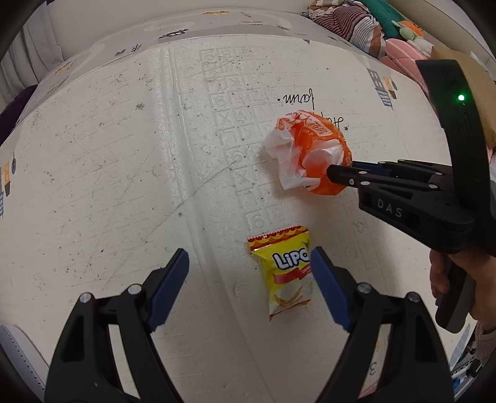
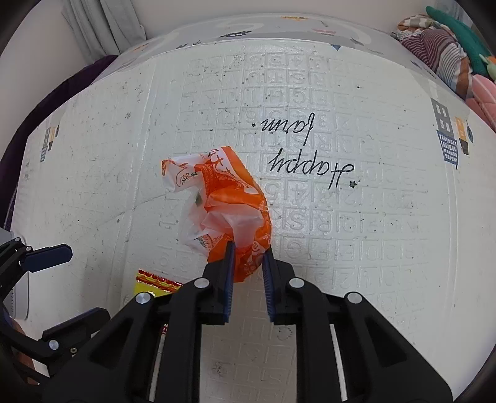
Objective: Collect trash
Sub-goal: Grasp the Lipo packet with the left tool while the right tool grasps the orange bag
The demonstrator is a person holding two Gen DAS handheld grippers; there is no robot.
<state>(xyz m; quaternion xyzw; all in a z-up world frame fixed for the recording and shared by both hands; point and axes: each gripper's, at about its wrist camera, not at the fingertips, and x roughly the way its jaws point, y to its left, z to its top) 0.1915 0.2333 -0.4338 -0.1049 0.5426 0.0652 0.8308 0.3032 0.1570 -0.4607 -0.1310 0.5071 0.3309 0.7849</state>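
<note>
Hidden or cut off: from the right wrist view, only a red-and-yellow corner of the yellow snack packet (image 2: 156, 283) shows; the rest lies under the right gripper's (image 2: 248, 257) black frame. From the left wrist view the packet (image 1: 286, 272) is almost whole, its right edge covered by the left gripper's right-hand blue pad. The person's hand (image 1: 446, 276) shows only as a few fingers on the right gripper's handle at the picture's edge. Print on the crumpled orange-and-white plastic bag (image 2: 226, 210) is creased and unreadable. The raised letters and digits moulded into the white foam mat (image 1: 108, 170) are faint towards the left.

Grippers: the right gripper is clenched on the near end of the orange bag, both blue pads pressing orange film between them; the bag's far end rests on the mat. The left gripper (image 1: 249, 269) is released, jaws spread wide, low over the mat; the packet lies flat by its right pad, whether touching it I cannot tell.

Edges and room: the bag (image 1: 307, 155) and packet sit right of the mat's long groove, near each other but apart. Left of the groove the mat is bare, only speckled. Bundled striped fabrics (image 2: 440, 52) crowd the far right corner beyond the mat's edge; grey curtains (image 2: 102, 28) hang at the far left.
</note>
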